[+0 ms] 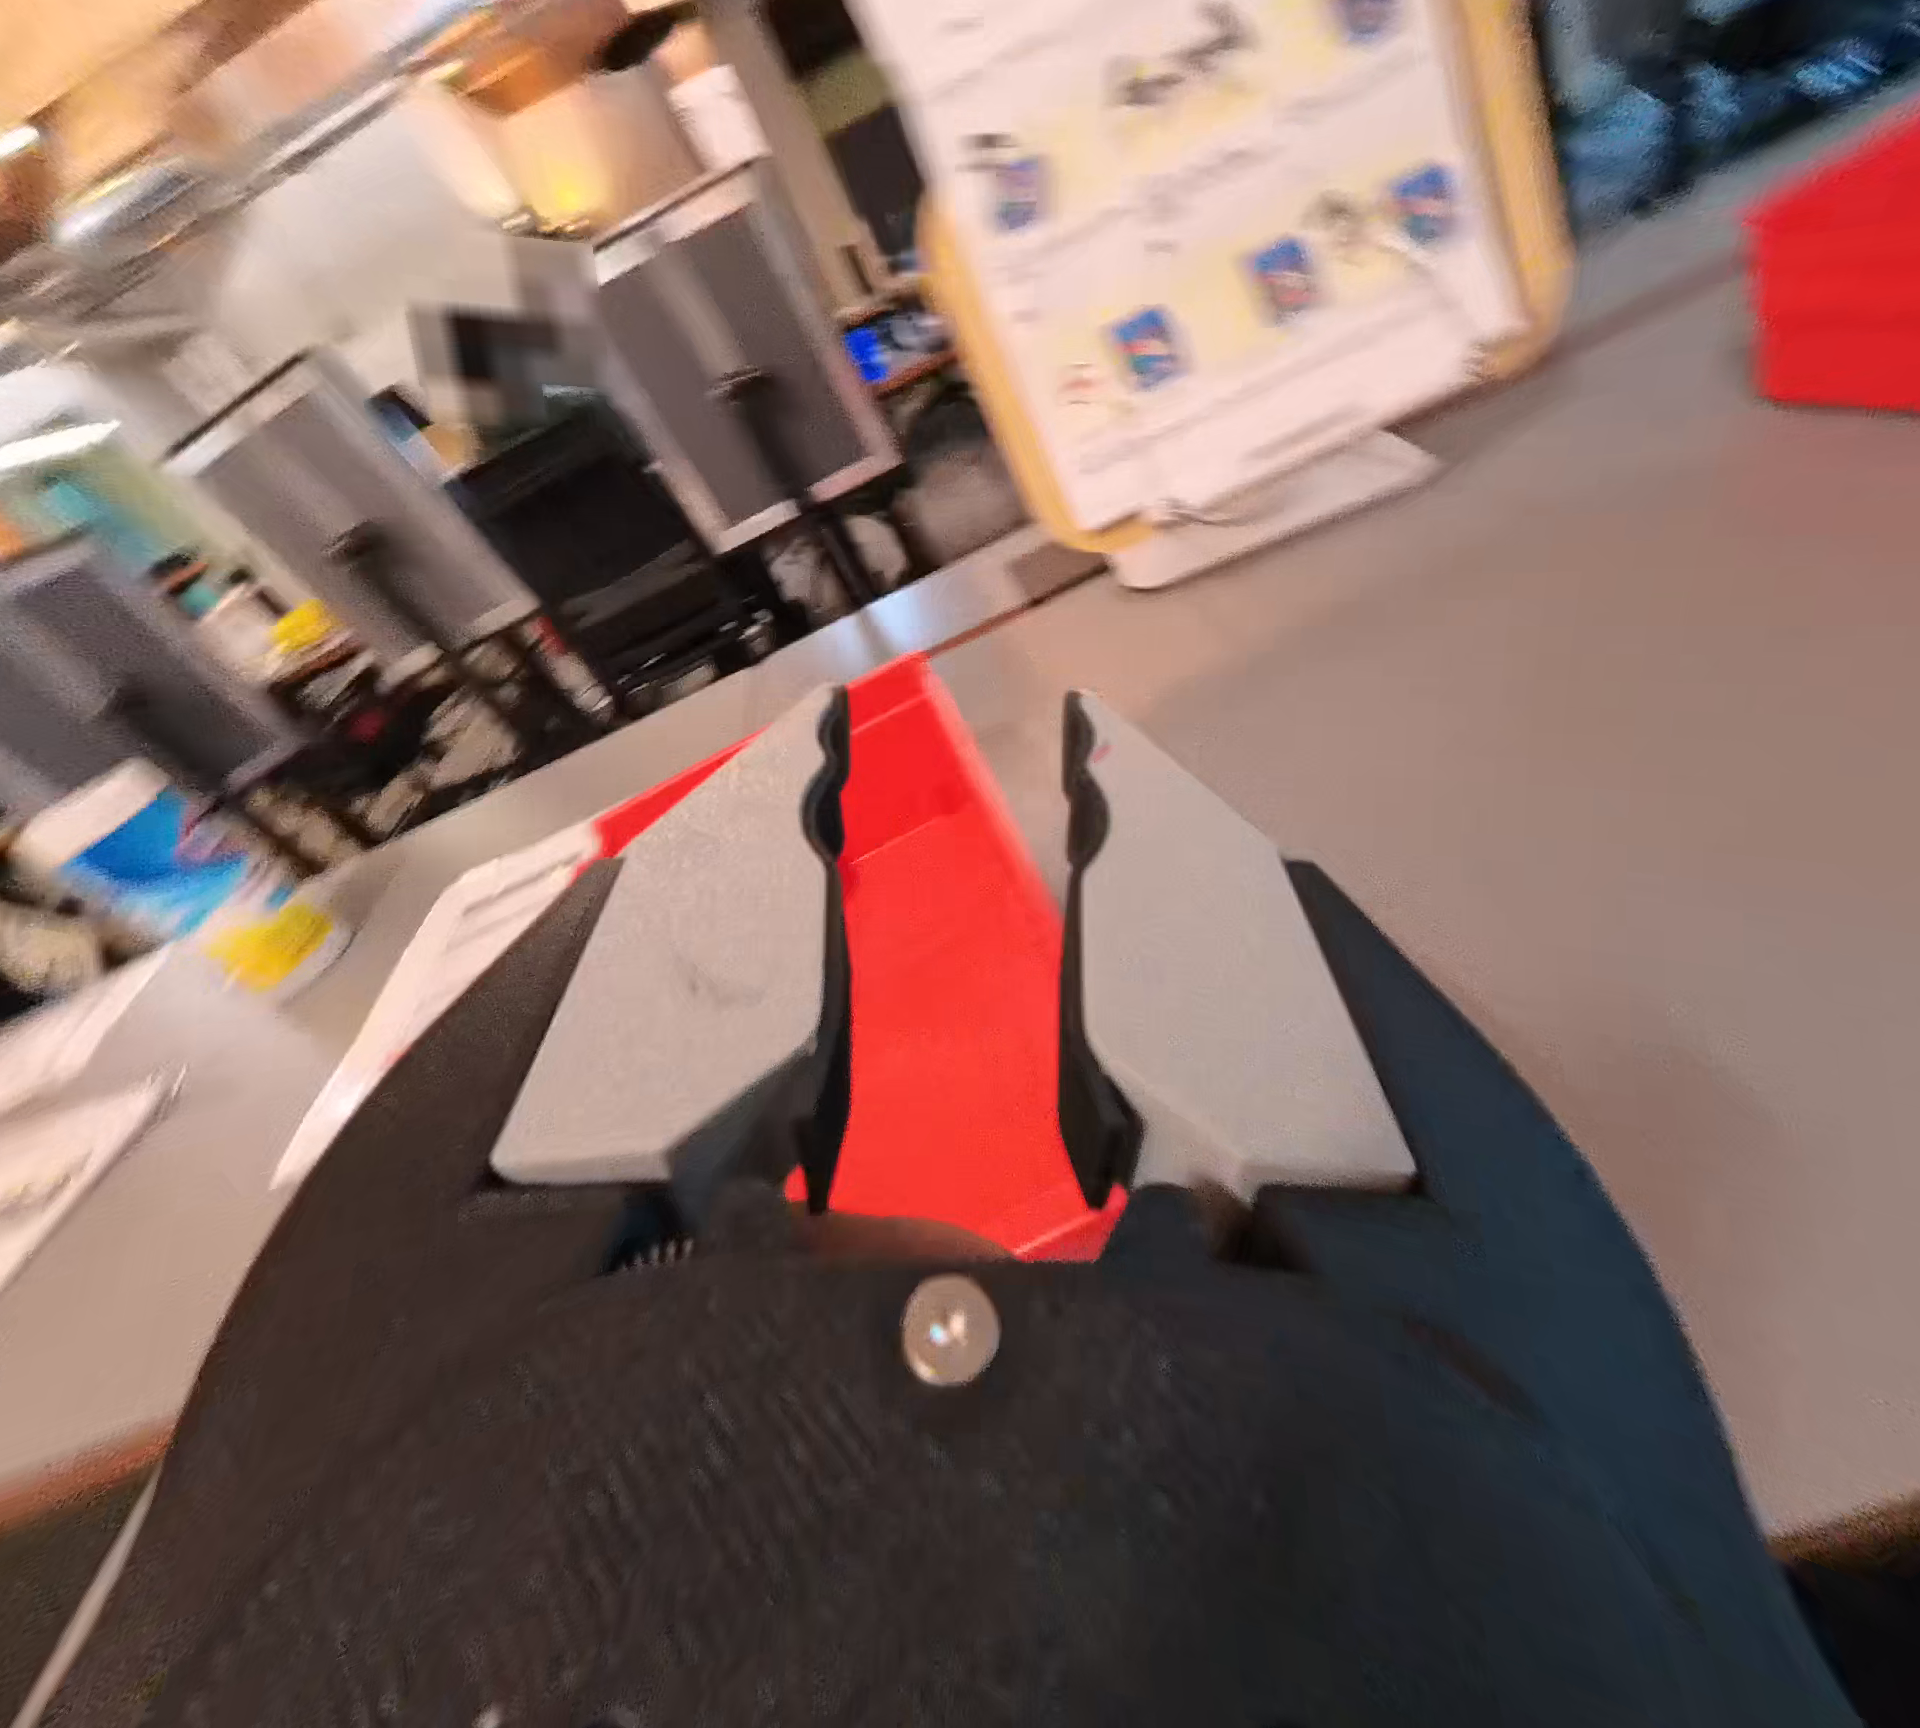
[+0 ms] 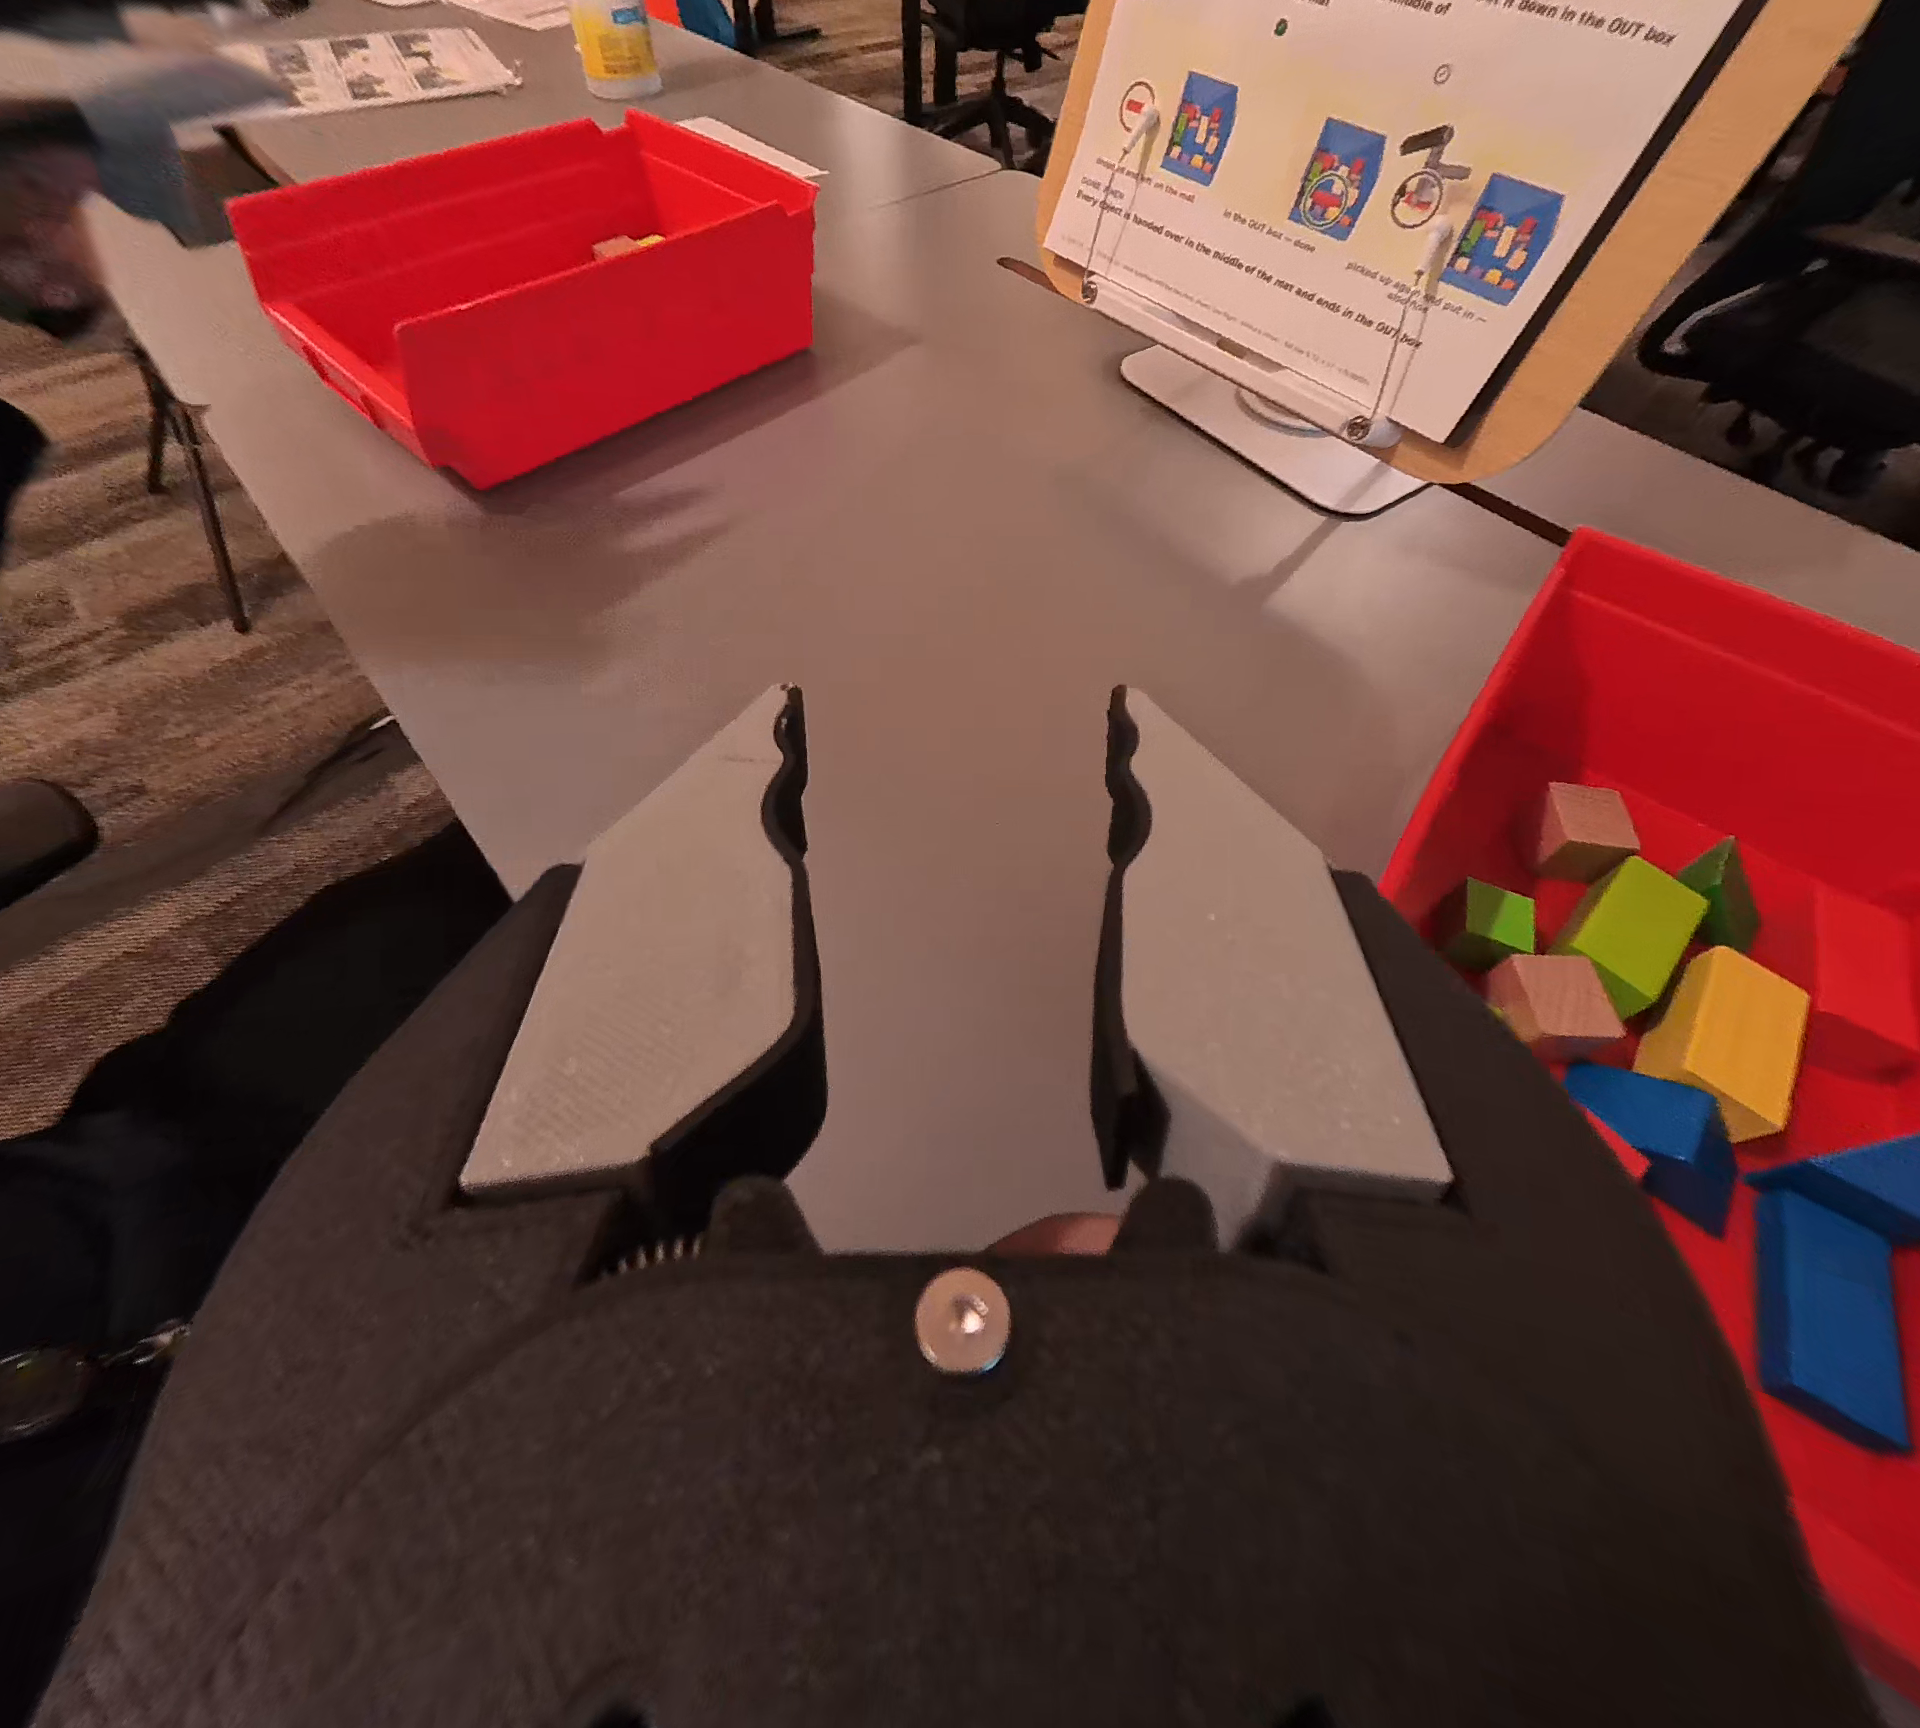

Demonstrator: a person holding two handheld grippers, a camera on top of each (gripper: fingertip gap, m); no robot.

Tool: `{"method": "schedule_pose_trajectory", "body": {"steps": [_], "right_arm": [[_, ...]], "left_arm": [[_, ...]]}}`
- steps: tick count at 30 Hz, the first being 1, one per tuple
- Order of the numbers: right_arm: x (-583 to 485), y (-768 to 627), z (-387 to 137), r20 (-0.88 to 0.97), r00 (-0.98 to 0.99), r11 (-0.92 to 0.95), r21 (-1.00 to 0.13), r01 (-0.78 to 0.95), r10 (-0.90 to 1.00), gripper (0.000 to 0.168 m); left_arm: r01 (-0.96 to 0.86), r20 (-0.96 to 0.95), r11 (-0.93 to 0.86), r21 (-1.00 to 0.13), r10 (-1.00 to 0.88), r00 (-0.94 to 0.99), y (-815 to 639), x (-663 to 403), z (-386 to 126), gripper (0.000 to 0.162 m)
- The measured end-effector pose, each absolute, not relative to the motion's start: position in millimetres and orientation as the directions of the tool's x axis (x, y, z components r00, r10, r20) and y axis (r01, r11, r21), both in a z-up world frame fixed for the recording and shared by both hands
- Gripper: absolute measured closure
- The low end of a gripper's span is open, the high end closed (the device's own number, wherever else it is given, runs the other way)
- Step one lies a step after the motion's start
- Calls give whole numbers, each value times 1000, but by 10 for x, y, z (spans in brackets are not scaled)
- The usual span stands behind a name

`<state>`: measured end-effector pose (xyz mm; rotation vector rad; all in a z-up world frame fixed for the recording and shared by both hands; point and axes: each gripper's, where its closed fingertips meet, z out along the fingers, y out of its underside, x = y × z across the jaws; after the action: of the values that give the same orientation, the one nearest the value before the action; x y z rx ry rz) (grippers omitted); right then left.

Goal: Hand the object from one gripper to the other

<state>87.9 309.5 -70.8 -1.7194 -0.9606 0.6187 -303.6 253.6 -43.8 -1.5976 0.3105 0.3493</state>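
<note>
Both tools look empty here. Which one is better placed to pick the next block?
Right, probably. The right tool is open beside the bin of blocks. The left tool is open over the other bin.

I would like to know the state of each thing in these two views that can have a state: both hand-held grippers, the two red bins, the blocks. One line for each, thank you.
Left hand-held gripper: open, empty, above a red bin.
Right hand-held gripper: open, empty, over bare table.
Far red bin: upright, nearly empty, a few small blocks inside.
Near red bin: holds many blocks.
Yellow block: loose in near bin, ungrasped.
Instruction board: propped on its stand.
</note>
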Motion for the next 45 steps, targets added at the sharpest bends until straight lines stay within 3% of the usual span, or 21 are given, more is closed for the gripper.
{"method": "schedule_pose_trajectory", "body": {"steps": [2,5,10,15,17,20,23,28,34,38,41,45], "right_arm": [[894,3090,-683,60,553,-138,-940,310,831,113],[882,3065,-696,35,535,-148,-943,297,844,114],[818,3068,-733,-11,506,-176,-943,281,863,114],[754,3055,-797,15,489,-159,-936,314,872,115],[717,3062,-844,0,475,-172,-932,318,880,115],[641,3074,-919,-38,442,-196,-928,317,896,116],[580,3108,-1021,-56,424,-214,-917,337,904,117],[509,3129,-1101,-92,385,-234,-911,339,918,118],[542,3175,-1051,-130,375,-255,-917,306,918,120],[632,3211,-1022,-127,391,-255,-921,295,912,120],[679,3201,-992,-136,386,-257,-925,281,912,120],[712,3126,-927,-116,373,-232,-931,283,921,120]], "left_arm": [[-302,-309,-76,-950,98,946,2397,-3476,-400,124],[-221,-270,-242,-945,192,944,2402,-4026,-547,118],[-280,-326,-561,-779,-18,945,3010,-4343,-944,110],[-473,-356,-765,-437,-336,872,3354,-4568,-1542,116],[-564,-423,-782,-266,-431,797,3431,-4745,-1739,106],[-685,-468,-729,-18,-599,649,3523,-4937,-2011,98],[-773,-458,-619,142,-733,503,3633,-5063,-2182,98],[-779,-451,-590,212,-766,457,3956,-5252,-2218,98],[-728,-344,-573,375,-816,465,4056,-5447,-2509,98],[-717,-391,-547,433,-830,398,4150,-5541,-2476,120],[-729,-380,-531,432,-840,387,4065,-5485,-2455,128],[-747,-416,-580,327,-797,437,3947,-5334,-2463,129]]}}
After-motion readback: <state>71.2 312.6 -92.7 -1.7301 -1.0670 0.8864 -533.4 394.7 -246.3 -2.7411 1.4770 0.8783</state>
